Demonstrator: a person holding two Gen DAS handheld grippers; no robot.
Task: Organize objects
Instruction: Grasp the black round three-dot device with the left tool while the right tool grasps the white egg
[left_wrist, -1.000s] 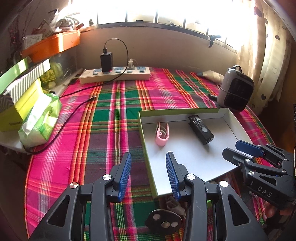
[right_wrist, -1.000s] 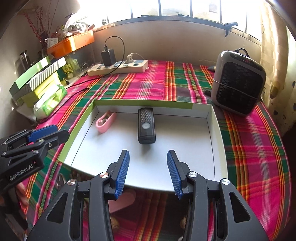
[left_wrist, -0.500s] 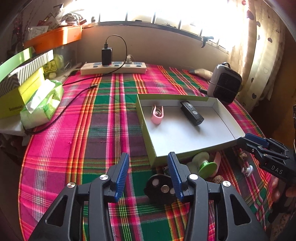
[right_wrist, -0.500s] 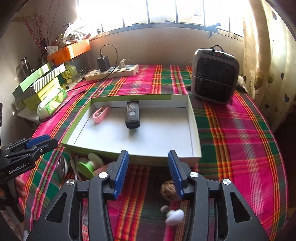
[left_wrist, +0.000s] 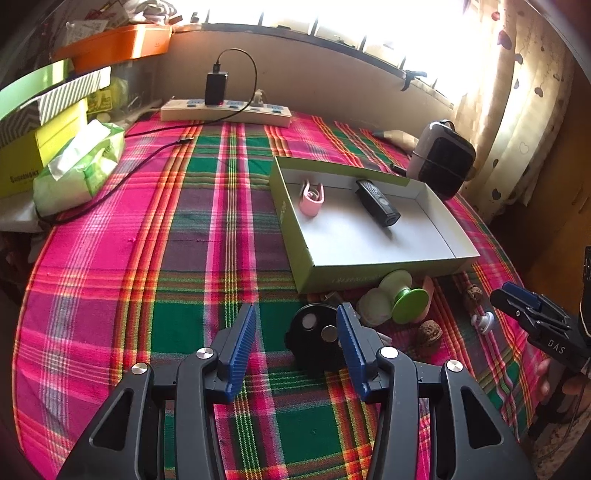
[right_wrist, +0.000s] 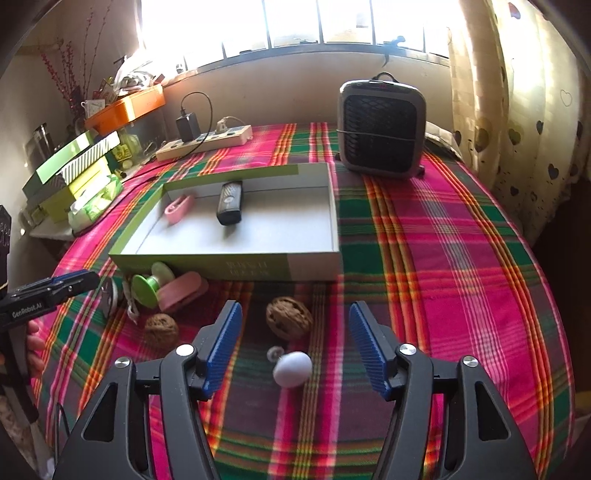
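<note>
While both pairs of jaws have just been opening with nothing between them, the job in hand looks like picking loose items off the plaid tablecloth (right_wrist: 424, 236) to put into the shallow green-sided cardboard box (right_wrist: 317, 260). The right gripper (right_wrist: 295, 349) stands wide, and the small white egg-shaped knob (right_wrist: 292, 368) lies directly between its blue pads, with a brown walnut (right_wrist: 289, 317) just ahead. A straight descent should keep the pads either side of the knob and clear of the walnut. The left gripper (left_wrist: 295, 338) is also wide; the black round disc with silver studs (left_wrist: 314, 341) sits just ahead, close to its right pad, so a small shift right would centre it. Beyond lie a green spool (left_wrist: 402, 295) and a pink clip, possibly touching the box wall. Farther ahead, the box already holds a black remote (right_wrist: 229, 203) and another pink clip (right_wrist: 179, 208). Its near wall calls for a lift, and open cloth lies right of the right gripper.
</note>
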